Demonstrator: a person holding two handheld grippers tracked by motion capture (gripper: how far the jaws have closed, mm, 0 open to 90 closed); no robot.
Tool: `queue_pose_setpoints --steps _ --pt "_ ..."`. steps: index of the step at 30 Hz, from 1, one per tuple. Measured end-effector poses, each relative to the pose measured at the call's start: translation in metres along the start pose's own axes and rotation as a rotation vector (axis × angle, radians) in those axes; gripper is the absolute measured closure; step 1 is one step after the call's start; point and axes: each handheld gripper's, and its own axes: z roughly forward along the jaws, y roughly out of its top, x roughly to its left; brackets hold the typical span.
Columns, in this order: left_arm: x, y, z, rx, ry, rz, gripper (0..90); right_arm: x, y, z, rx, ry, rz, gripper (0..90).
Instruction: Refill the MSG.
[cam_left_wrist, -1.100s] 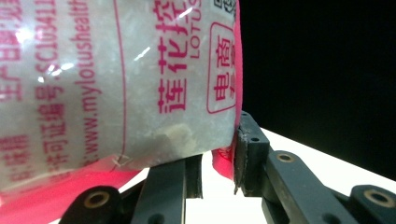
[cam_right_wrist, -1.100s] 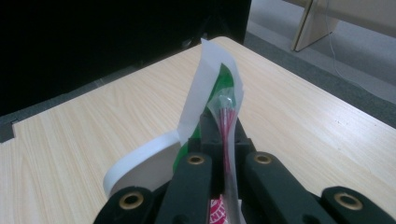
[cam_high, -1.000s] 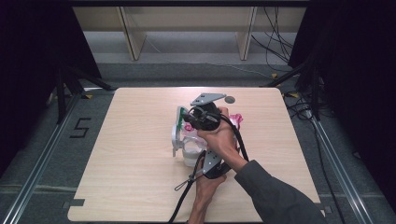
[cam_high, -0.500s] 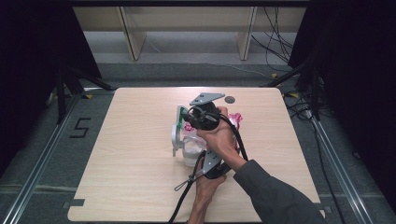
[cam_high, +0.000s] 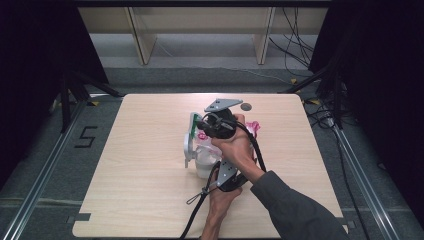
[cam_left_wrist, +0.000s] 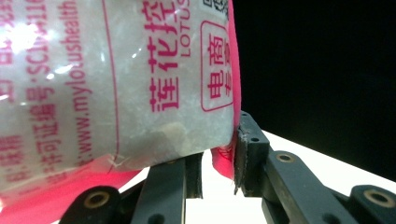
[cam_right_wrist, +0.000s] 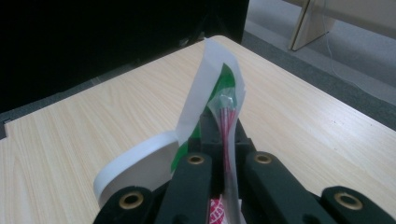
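A person works two handheld tongs over the middle of a pale wooden surface (cam_high: 125, 165), both forearms coming in from the near edge. The left tongs (cam_left_wrist: 217, 154) grasp the lower end of a clear plastic bag (cam_left_wrist: 107, 88) of white grains printed in red lettering with a pink border — its pink corner is pinched between the two black jaws, and the bag rises above them against a dark background. In the high view the bag (cam_high: 204, 162) stands near the centre of the surface, just ahead of the left hand (cam_high: 225, 192). The right tongs (cam_right_wrist: 223, 140) are clenched on the bag's thin top edge, where red-printed film (cam_right_wrist: 227, 121) runs up between the closed jaws, with a white and green sheet (cam_right_wrist: 205, 93) standing upright just beside it. The right hand (cam_high: 235, 145) sits above the bag. A small dark disc (cam_high: 246, 106) lies farther back on the surface.
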Motion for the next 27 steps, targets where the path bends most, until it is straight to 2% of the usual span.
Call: queue_pose_setpoints --steps 10,19,22,23,27 --pt "-0.0001 0.0002 -0.0001 -0.001 0.000 -0.001 74.9 -0.0006 0.0002 -0.0003 -0.002 0.002 -0.005 90.0" --pt "0.0001 0.0003 -0.0004 -0.001 0.005 0.002 74.9 0.0008 0.0005 -0.0011 0.009 0.014 0.011 90.0" --pt "0.0000 0.0005 -0.0006 -0.002 0.002 -0.001 74.9 0.0012 0.0005 -0.0011 0.009 0.009 0.007 90.0" --pt "-0.0004 0.0003 -0.0003 -0.007 0.006 -0.003 74.9 0.0003 0.0008 -0.0013 0.010 0.005 -0.010 90.0" --pt "0.0000 0.0003 -0.0003 -0.001 -0.002 -0.002 74.8 0.0004 0.0010 -0.0011 0.014 0.006 -0.010 90.0"
